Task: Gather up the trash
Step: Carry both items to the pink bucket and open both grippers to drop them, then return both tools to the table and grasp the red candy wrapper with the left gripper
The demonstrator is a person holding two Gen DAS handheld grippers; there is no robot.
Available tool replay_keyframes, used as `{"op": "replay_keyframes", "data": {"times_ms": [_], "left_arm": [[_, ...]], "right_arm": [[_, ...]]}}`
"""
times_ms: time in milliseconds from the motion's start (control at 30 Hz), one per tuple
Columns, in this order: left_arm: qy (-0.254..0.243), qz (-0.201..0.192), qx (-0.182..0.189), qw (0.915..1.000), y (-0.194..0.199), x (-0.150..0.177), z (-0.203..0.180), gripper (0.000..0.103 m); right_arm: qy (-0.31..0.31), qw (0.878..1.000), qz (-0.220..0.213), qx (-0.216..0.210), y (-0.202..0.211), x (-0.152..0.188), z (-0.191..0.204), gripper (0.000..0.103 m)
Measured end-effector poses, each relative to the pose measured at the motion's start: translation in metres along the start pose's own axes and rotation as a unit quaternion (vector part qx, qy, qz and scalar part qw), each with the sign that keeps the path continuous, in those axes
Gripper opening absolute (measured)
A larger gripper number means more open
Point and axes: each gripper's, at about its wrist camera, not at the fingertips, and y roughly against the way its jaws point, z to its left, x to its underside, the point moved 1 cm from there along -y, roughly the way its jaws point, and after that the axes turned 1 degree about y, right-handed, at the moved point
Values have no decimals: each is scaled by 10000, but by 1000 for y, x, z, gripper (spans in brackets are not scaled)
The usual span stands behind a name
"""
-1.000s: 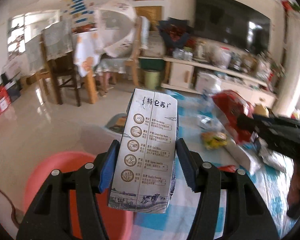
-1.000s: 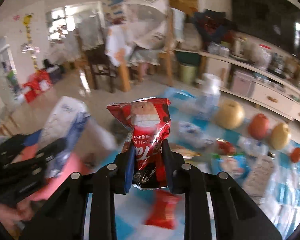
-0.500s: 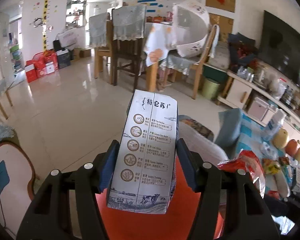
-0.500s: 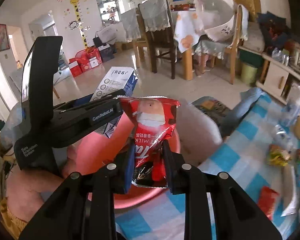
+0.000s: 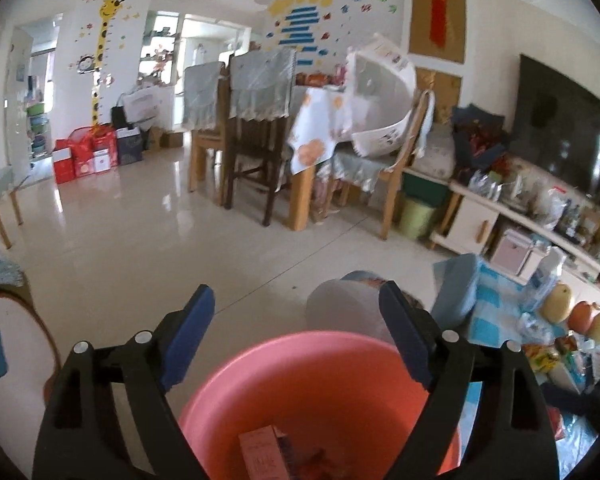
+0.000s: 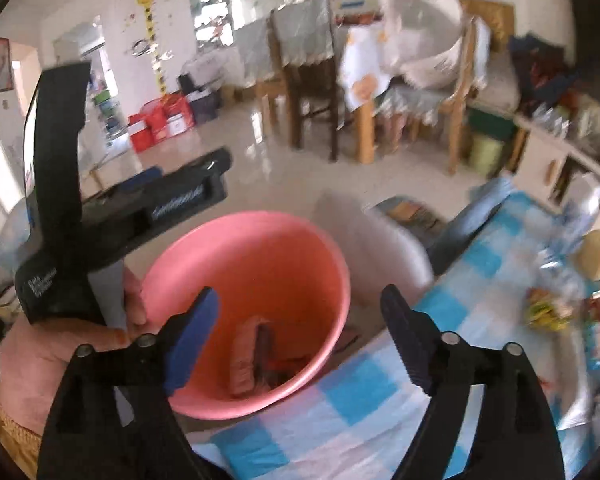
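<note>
Both my jaws opening, nothing between them, over pink basin point(image 5: 324, 384). Only right view shows my left gripper point(image 6: 216, 172), its hand point(image 6: 60, 344), checkered counter point(image 6: 380, 412).

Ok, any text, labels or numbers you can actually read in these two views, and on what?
Nothing reads cleanly.
White lettering on the side of the left gripper: blurred.
White label on its handle: blurred.
Print on the carton in the pink basin: too faint.
Marks on the giraffe height chart: too small.
</note>
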Motion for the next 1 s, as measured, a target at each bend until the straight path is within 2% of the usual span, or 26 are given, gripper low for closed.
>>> {"op": "replay_keyframes", "data": {"times_ms": [133,200,333,433,533,667,800,1000], "left_arm": [[-162,-85,192,9996,2,1,-16,85],[-392,-131,297,9987,5,3,-30,85],[-814,-5,426,9958,8,8,-59,85],[-902,134,725,9932,12,16,-74,85],[-977,70,788,9921,18,21,-84,85],[-1033,-18,1009,9895,26,27,-97,85],[-836,-75,1310,9878,33,31,-105,85],[-827,-102,1737,9813,42,41,-130,85]], "right_arm": [[201,9982,-528,220,27,10,-16,94],[410,9963,-628,413,30,16,-23,98],[315,9971,-246,644,31,31,-43,98],[230,9960,-36,857,37,44,-55,98],[250,9928,400,1100,44,52,-72,98],[-192,9884,455,1433,70,66,-100,98],[-426,9703,470,2333,98,72,-128,98],[-866,9567,215,2771,151,87,-165,98]]}}
